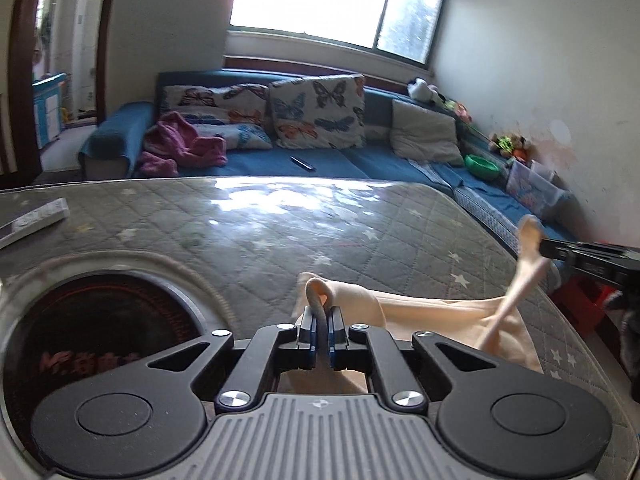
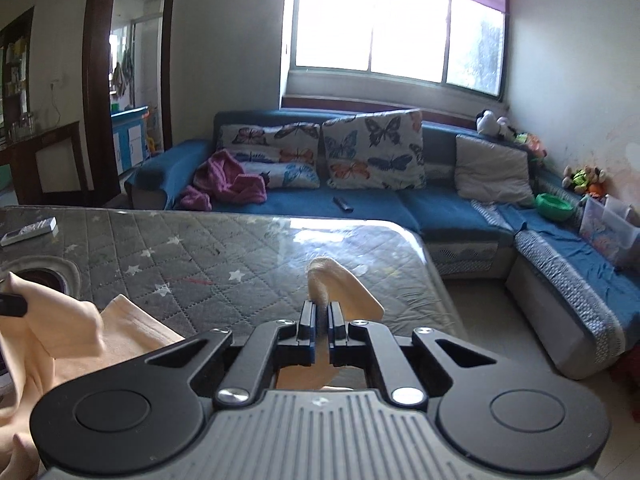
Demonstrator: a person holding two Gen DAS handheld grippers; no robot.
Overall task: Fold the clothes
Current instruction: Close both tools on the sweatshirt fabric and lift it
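A cream-coloured garment (image 1: 440, 316) hangs between both grippers above the grey quilted table (image 1: 280, 232). My left gripper (image 1: 322, 320) is shut on one edge of it, the cloth looping up between the fingers. My right gripper (image 2: 322, 314) is shut on another edge (image 2: 340, 284). In the left wrist view the right gripper (image 1: 560, 250) shows at the far right, holding a stretched strip of cloth. In the right wrist view the garment (image 2: 60, 332) drapes at the lower left, near the left gripper's tip (image 2: 12, 304).
A round inset burner (image 1: 100, 320) sits in the table at the near left. A remote (image 2: 30, 231) lies at the table's far left. A blue corner sofa (image 2: 360, 204) with butterfly cushions, pink clothing (image 2: 228, 180) and a green bowl (image 2: 554, 206) stands behind.
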